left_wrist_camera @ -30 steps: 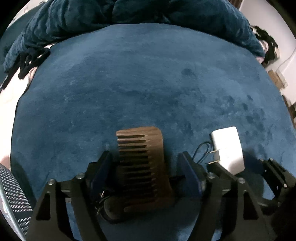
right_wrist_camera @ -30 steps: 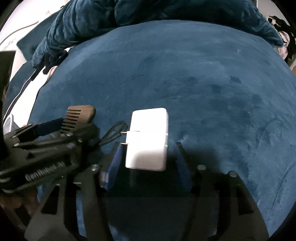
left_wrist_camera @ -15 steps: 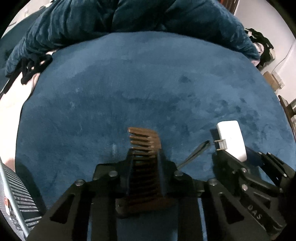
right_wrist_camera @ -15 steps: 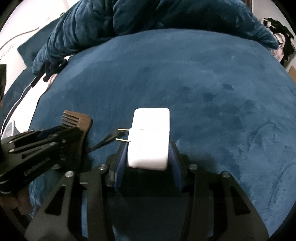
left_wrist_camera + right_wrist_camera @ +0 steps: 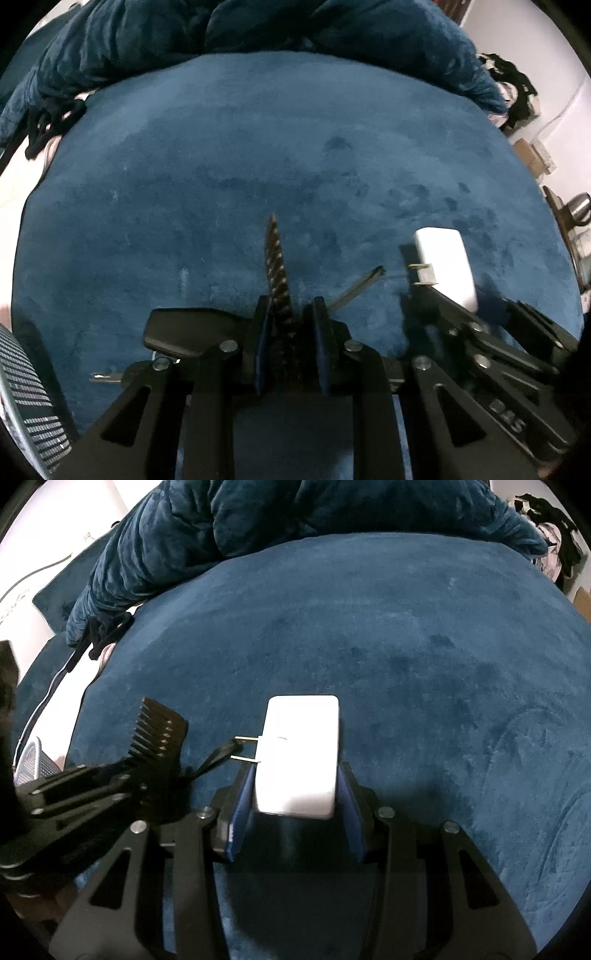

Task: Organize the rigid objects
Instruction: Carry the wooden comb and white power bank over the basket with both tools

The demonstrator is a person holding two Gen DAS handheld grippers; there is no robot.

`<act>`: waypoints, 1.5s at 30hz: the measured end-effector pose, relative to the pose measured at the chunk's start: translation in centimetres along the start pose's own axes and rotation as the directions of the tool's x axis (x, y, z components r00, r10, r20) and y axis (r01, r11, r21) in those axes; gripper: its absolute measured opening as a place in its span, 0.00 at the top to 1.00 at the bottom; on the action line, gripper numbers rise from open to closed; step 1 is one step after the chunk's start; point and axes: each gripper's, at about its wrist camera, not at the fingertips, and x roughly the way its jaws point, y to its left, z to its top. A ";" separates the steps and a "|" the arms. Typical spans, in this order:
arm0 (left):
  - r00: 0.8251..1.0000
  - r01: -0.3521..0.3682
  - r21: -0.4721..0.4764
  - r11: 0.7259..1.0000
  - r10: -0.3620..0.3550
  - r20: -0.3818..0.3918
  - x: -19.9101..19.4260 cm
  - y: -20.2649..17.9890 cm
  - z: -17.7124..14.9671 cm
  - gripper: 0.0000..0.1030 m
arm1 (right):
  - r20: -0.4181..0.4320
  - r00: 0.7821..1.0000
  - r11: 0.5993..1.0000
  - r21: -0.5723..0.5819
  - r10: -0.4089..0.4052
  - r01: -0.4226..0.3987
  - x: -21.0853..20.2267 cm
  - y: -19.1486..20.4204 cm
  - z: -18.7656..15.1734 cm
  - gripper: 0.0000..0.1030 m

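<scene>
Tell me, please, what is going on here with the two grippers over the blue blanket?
A person is tidying small rigid items on a bed covered by a blue blanket. The left gripper is shut on a wooden comb, seen edge-on from its own camera. The right gripper is shut on a white charger, its two prongs pointing left. Both items appear lifted. A key and a thin dark item lie on the blanket.

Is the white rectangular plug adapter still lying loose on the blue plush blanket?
No, the white rectangular plug adapter sits clamped between the right gripper's blue pads, prongs pointing left, above the blue plush blanket.
</scene>
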 end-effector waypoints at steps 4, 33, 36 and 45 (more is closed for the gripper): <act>1.000 -0.013 -0.023 1.000 0.013 -0.018 1.4 0.3 0.1 0.81 | -0.006 1.000 1.000 0.005 0.011 -0.011 0.0 -0.2 0.1 0.56; 0.992 -0.024 -0.040 0.999 0.028 0.120 -10.8 4.1 -6.0 0.92 | 0.025 1.000 1.000 0.027 0.010 -0.010 -5.3 2.2 -4.6 0.56; 0.992 -0.009 -0.054 0.999 0.015 0.128 -12.0 4.9 -7.1 0.92 | 0.021 1.000 1.000 0.015 -0.004 0.004 -6.4 3.2 -5.4 0.56; 0.982 0.020 -0.084 0.996 -0.004 0.187 -17.1 8.0 -10.1 0.92 | 0.034 0.999 0.999 -0.012 -0.042 0.042 -9.8 6.2 -7.1 0.56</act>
